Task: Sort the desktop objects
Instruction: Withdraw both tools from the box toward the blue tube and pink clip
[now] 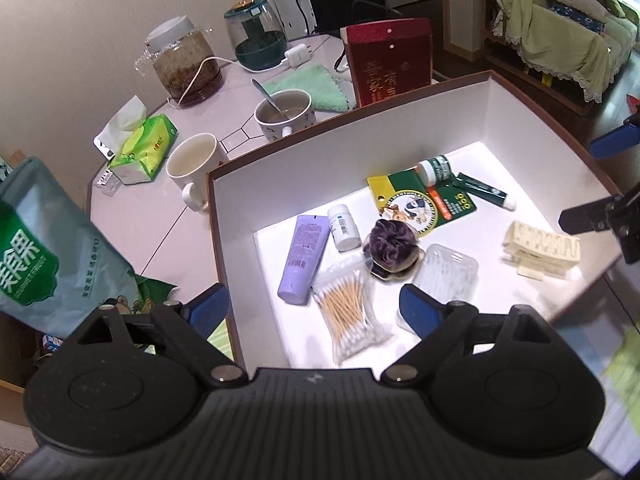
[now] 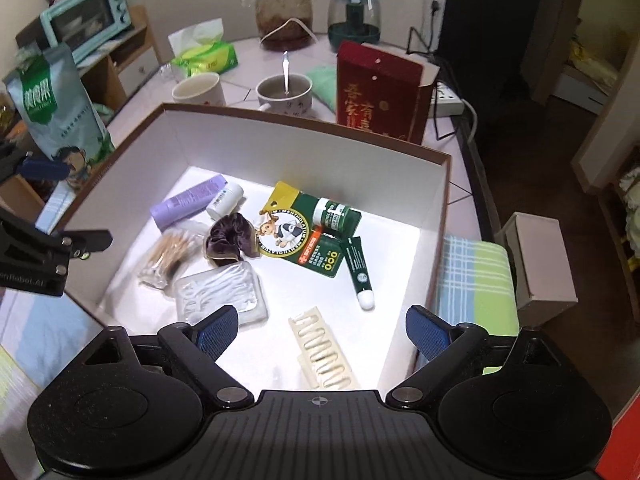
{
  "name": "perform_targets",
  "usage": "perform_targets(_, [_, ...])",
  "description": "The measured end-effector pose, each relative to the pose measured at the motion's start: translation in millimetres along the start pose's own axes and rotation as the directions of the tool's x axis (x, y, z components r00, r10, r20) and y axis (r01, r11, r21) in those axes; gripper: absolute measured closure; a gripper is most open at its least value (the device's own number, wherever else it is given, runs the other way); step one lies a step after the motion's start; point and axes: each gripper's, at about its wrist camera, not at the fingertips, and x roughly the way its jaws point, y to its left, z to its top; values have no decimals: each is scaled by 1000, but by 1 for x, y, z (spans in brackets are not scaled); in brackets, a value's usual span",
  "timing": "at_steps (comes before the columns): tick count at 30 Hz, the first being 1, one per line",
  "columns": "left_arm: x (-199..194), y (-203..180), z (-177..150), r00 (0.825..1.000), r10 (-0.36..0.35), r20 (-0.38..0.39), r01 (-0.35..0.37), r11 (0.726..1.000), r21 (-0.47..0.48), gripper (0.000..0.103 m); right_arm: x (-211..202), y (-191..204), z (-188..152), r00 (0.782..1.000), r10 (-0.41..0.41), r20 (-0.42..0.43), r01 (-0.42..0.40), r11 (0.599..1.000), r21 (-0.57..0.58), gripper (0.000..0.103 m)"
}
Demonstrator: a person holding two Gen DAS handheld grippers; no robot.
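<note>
Both tongs, left gripper [image 1: 314,308] and right gripper [image 2: 322,330], spread wide and empty above box [image 2: 304,128] holding tubes, swabs, hair clip [image 2: 324,354]; sorting stage unclear.

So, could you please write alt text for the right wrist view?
An open right gripper hovers over a white-lined box holding a cream hair clip, green ointment tube, purple scrunchie, cotton swabs and lilac tube. Mugs stand behind.

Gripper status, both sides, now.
Left gripper: open, holding nothing, over the clear bag of wooden cotton swabs in the white-lined box.
Right gripper: open, holding nothing, above the cream plastic hair claw.
</note>
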Motion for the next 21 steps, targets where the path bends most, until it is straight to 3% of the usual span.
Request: perform_targets(21, [-70, -5, -70, 999, -6, 32, 6, 1000, -7, 10, -76, 8, -64, 995, 12, 100, -24, 992, 127, 10])
